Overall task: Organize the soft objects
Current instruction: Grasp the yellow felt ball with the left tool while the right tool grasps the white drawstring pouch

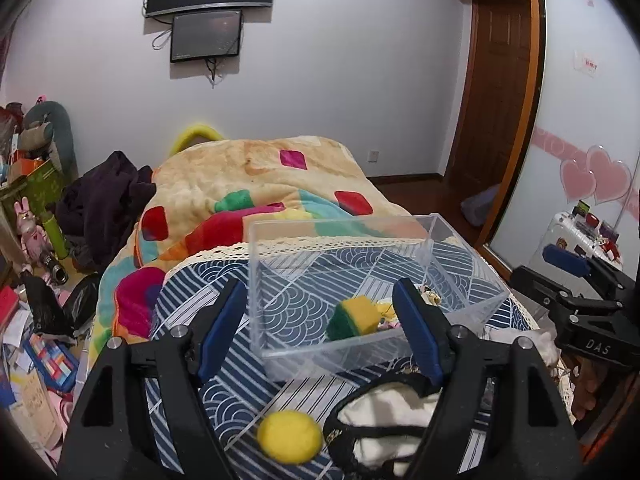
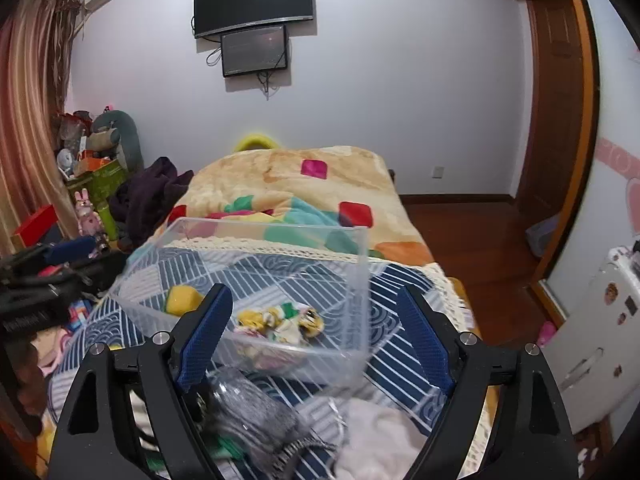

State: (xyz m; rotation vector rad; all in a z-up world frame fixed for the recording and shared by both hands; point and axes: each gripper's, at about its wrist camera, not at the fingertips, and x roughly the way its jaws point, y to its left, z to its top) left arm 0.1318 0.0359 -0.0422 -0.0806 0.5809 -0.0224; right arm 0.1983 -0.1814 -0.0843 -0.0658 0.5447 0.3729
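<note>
A clear plastic box [image 1: 280, 344] stands on a blue patterned cloth [image 1: 192, 312]; it also shows in the right wrist view [image 2: 352, 376]. Inside lie a yellow-green sponge [image 1: 354, 318] and a small patterned fabric piece [image 2: 280, 322]. A yellow fuzzy ball [image 1: 289, 442] and a white cloth with black trim [image 1: 384, 412] lie in front of the box, between the fingers of my left gripper [image 1: 320, 332]. The left gripper is open and empty. My right gripper [image 2: 316, 336] is open and empty above a grey knitted piece [image 2: 256, 416] and a white cloth [image 2: 380, 436].
A colourful blanket [image 1: 248, 184] covers the bed behind the box. Clutter and toys [image 1: 36, 240] fill the floor at the left. A wooden door [image 1: 492, 92] and a white suitcase [image 2: 592, 336] stand at the right. The right gripper's body [image 1: 580, 300] shows at the right edge.
</note>
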